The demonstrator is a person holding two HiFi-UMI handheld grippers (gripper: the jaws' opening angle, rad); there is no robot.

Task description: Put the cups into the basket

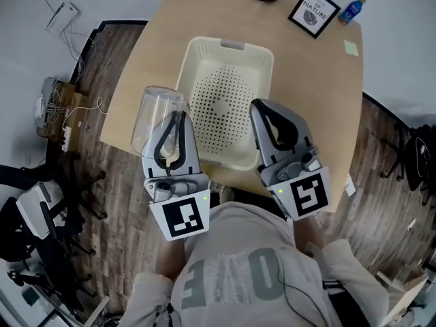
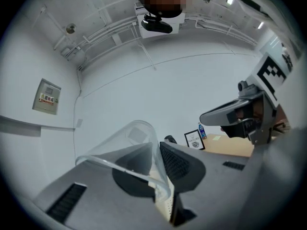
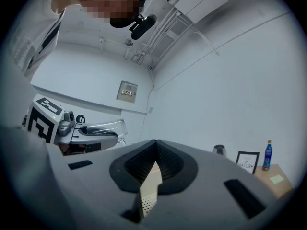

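Hanging by one wall pinched between the left gripper's [image 1: 177,122] jaws, the clear plastic cup [image 1: 155,114] sits left of the perforated cream basket [image 1: 193,67], seemingly over the wooden table's [image 1: 313,87] edge. Released here, it would likely miss and drop; harder squeezing may buckle it. The right gripper [image 1: 263,109] is closed and empty.

Basket [image 1: 191,60] on table [image 1: 310,80], just ahead of right gripper [image 1: 261,109]. Cup [image 1: 157,114] in left gripper [image 1: 177,118] jaws, left of basket. Framed sign [image 1: 313,10] and bottle [image 1: 351,9] far beyond right gripper.
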